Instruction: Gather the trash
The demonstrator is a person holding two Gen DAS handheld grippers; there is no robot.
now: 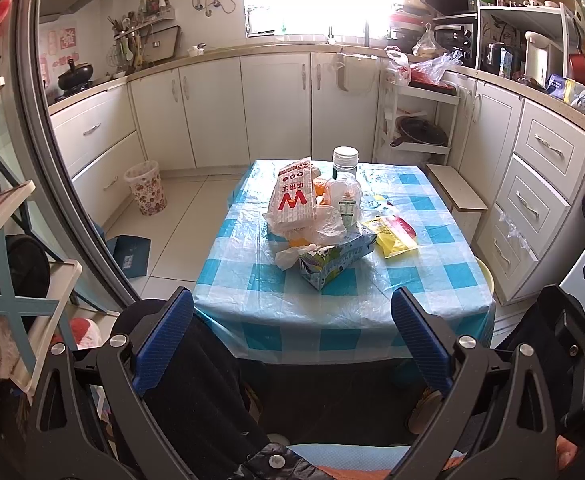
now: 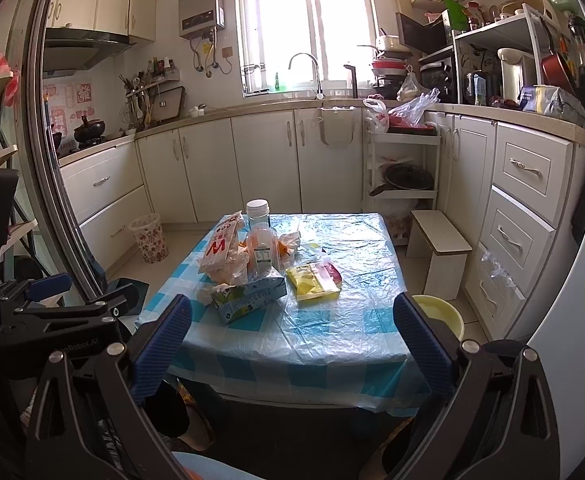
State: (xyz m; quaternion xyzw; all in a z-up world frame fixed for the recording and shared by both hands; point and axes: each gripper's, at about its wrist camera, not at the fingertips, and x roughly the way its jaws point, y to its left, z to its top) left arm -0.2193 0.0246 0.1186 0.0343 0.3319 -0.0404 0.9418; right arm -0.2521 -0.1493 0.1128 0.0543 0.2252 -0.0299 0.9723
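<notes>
Left gripper: jaws wide apart, holding nothing, short of the table edge.
Left view, trash: piled mid-table, straight ahead and slightly right; carton nearest, long axis slanting away to the right.
Bin: on the floor, far left.
Right gripper: wide open, empty.
Right view, trash: ahead and left; yellow packet nearly centred.
Nearer arm: cannot tell; both look well back from the pile.

A blue-checked table carries a trash heap, a yellow packet, perhaps tissues.
</notes>
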